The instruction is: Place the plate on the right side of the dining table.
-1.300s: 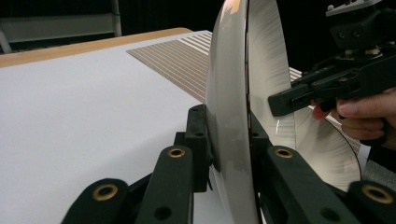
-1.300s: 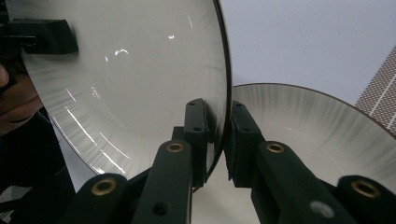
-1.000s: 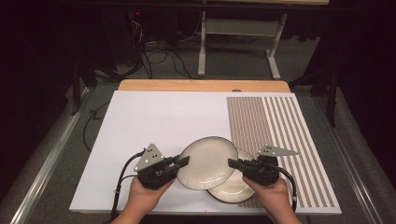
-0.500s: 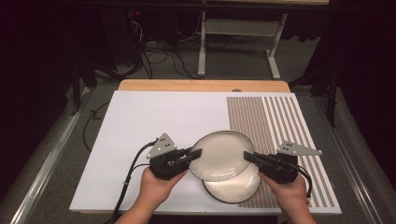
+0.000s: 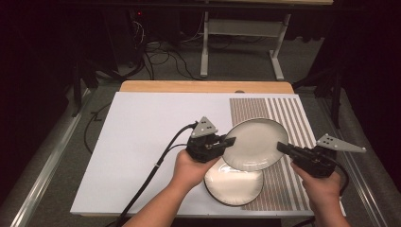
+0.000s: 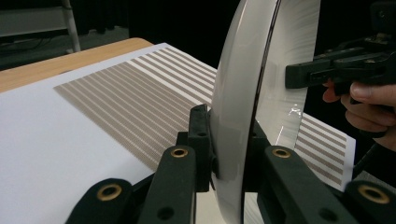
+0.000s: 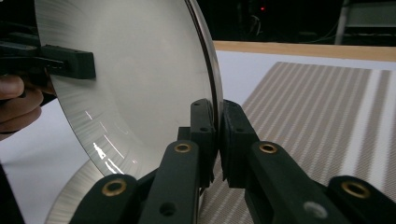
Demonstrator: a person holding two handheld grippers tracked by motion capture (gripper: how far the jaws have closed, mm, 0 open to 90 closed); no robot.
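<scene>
Upper plate lifted off the lower one

Since the earlier frames, both grippers have raised the upper plate [image 5: 255, 144] higher and carried it toward the striped mat [image 5: 283, 118], so it now hangs tilted above the table [image 5: 142, 142], clear of the lower plate [image 5: 234, 184]. The lower plate lies flat just below and slightly left of the raised one, partly on the mat's near left edge.

The left gripper [image 5: 226, 142] pinches the upper plate's left rim; in the left gripper view its two black jaws close on either side of the thin edge [image 6: 233, 140]. The right gripper [image 5: 283, 147] pinches the opposite rim, and the right gripper view shows its jaws pressed onto the edge [image 7: 215, 121], with the lower plate [image 7: 74, 205] seen beneath.

A left hand [image 5: 191, 168] grips the left tool below the upper plate's left side; a right hand [image 5: 321, 182] grips the right tool to its right. A black cable [image 5: 151, 170] trails from the left gripper toward the near table edge.
</scene>
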